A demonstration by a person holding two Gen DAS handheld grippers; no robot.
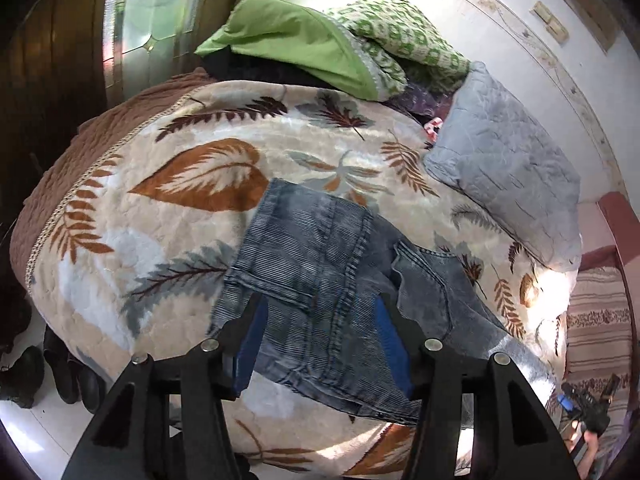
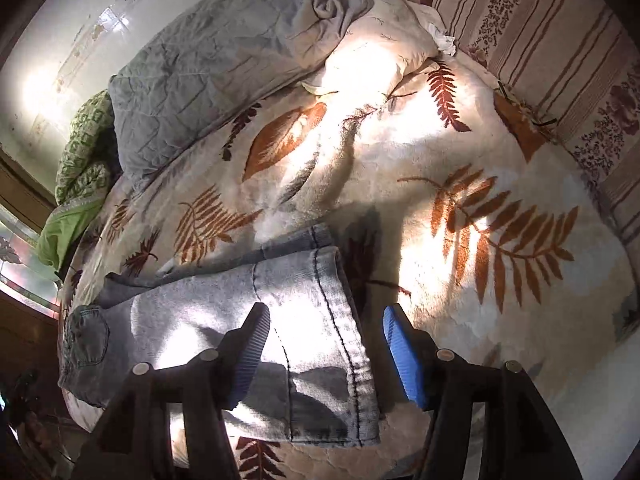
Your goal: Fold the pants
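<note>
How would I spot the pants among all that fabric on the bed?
Find the cream blanket printed with brown and grey leaves that covers the bed. The jeans lie folded near its front edge, the only faded blue-grey denim with stitched seams and a pocket; the nearby quilted pillow is plain grey.

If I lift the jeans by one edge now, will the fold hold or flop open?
Probably flop: the jeans lie in soft, draped layers. The denim looks thick, so likely heavyish. The plush blanket beneath may drag when they're pushed.
</note>
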